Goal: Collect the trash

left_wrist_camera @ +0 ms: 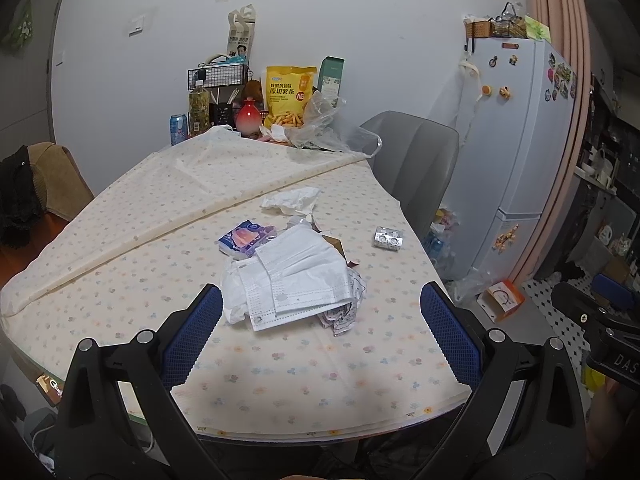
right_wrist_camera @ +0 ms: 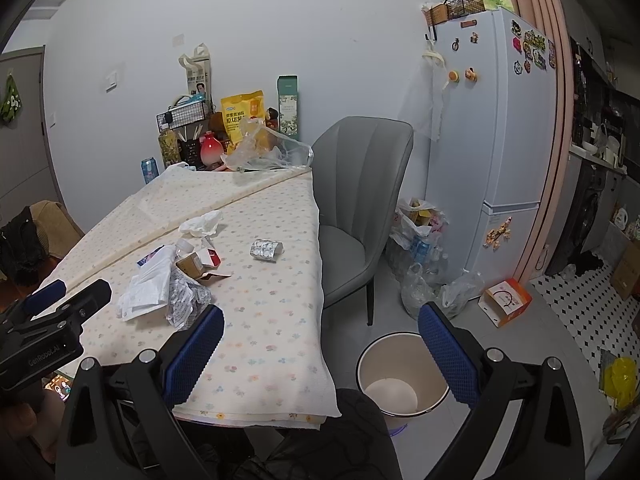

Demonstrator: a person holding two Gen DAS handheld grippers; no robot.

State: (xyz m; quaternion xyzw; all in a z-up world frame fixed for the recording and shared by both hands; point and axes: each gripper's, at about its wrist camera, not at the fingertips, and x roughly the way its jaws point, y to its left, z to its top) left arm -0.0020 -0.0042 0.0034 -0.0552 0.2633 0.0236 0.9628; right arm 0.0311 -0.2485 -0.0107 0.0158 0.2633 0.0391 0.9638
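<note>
Right, both tools are hanging back at the near edge of the table (left_wrist_camera: 120, 288) with nothing in them: the left gripper (left_wrist_camera: 320, 328) has its jaws spread wide over the flowered cloth, and the right gripper (right_wrist_camera: 320, 344) is just as wide, one finger over the cloth and the other out over the floor. Starting at the left of the pile, the purple wrapper (left_wrist_camera: 246, 238) lies half tucked under the face masks (left_wrist_camera: 296, 276), and that's the first trap; pinch the top mask alone and the second sheet may slide off and drop over the edge. Under the masks' right side sits the crumpled printed paper (right_wrist_camera: 186, 304), springy stuff that could pop out of a shallow grip. Further back, the white tissue (left_wrist_camera: 290, 200) is soft and light, so a hurried close might catch the tablecloth with it and drag everything. Next, the small torn carton (right_wrist_camera: 198, 264) peeks out beside the masks, awkwardly angled for flat pads. Then the foil blister pack (left_wrist_camera: 387, 238), apart from the rest, is thin and slippery and likely to skate away. Far right, on the floor beside the table, the empty waste bin (right_wrist_camera: 402, 376) waits; release too early and the trash lands on the floor instead.
</note>
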